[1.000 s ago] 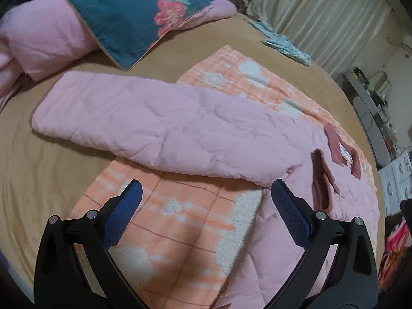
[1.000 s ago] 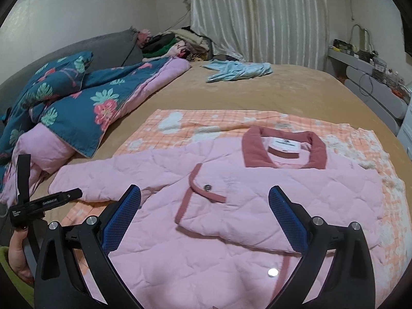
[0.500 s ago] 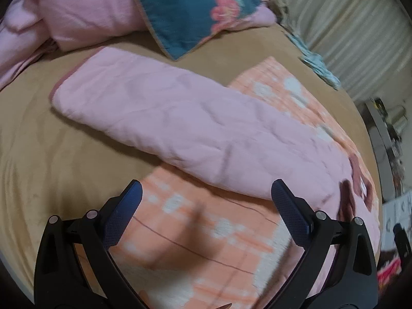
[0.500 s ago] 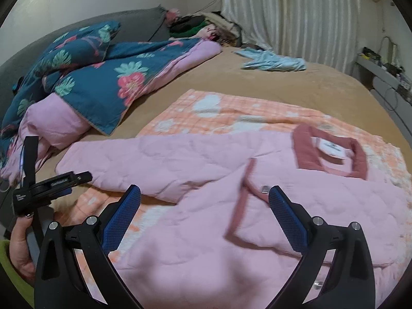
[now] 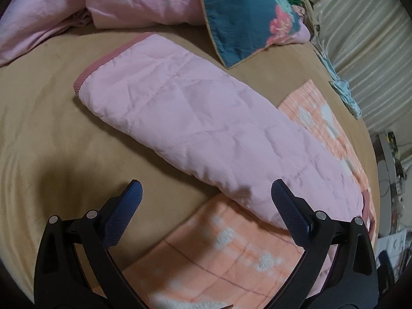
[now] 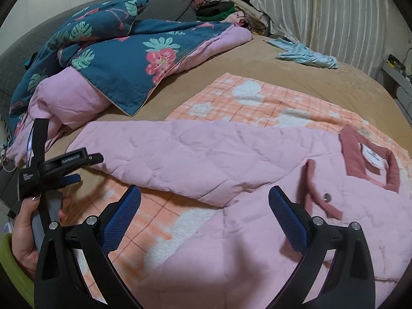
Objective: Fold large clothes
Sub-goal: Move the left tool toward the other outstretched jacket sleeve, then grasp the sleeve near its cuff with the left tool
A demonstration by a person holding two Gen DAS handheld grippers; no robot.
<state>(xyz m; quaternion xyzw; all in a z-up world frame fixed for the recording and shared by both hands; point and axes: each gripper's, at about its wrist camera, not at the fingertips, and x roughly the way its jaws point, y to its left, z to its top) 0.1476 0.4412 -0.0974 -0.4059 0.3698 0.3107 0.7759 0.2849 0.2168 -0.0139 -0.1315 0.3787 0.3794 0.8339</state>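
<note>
A pink quilted jacket (image 6: 257, 231) with a dark rose collar (image 6: 365, 154) lies on an orange checked blanket (image 6: 257, 103) on the bed. Its left sleeve (image 5: 206, 118) stretches out flat, its rose cuff (image 5: 103, 61) on the tan sheet. My left gripper (image 5: 206, 193) hovers open just short of the sleeve's near edge, with nothing between its fingers. In the right wrist view the same left gripper (image 6: 72, 170) sits beside the cuff end, held by a hand (image 6: 25, 231). My right gripper (image 6: 204, 200) stands open above the jacket's body, empty.
A teal floral quilt (image 6: 116, 51) with pink lining is heaped at the back left. A light blue garment (image 6: 306, 54) lies near the striped curtain (image 6: 334, 13). Piled clothes (image 6: 226, 10) sit at the bed's far corner. Tan sheet (image 5: 38, 128) spreads left of the sleeve.
Both grippers have swung left. The left gripper has travelled along the sleeve toward its cuff, which now fills its view. The jacket has not moved. Both stay open.
</note>
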